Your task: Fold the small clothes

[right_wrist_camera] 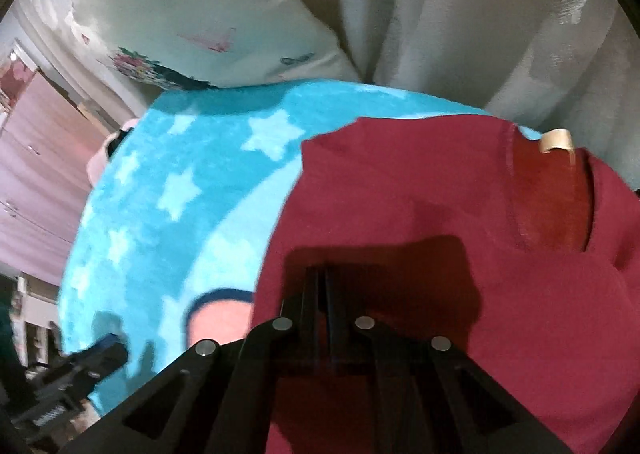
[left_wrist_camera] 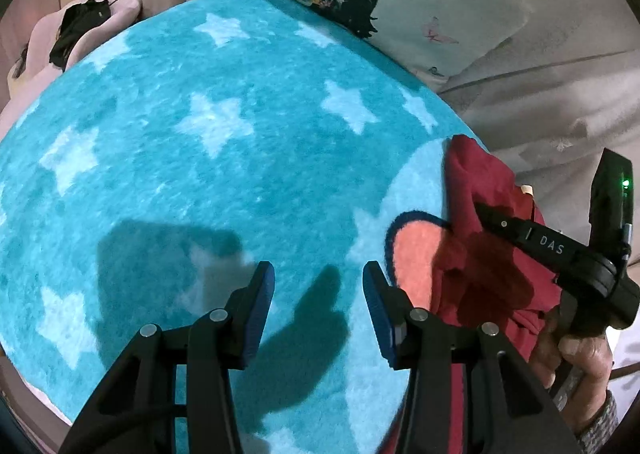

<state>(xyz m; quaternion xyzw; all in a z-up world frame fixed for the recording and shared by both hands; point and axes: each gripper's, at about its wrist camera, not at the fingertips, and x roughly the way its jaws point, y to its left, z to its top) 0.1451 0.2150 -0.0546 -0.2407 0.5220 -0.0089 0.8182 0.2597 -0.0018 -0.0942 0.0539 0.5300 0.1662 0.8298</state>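
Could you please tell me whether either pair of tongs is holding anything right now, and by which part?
The left tongs are open over the blue star blanket, holding nothing. The right tongs are shut over the red shirt; whether they pinch its fabric cannot be told.

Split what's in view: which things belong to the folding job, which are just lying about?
Job:
- red shirt, lying on the blanket
- blue star blanket, the surface under it
- right gripper, jaws shut over the shirt
- left gripper, jaws open over bare blanket

Lying about:
- floral pillow
- pink cloth with a black item on it
- curtain
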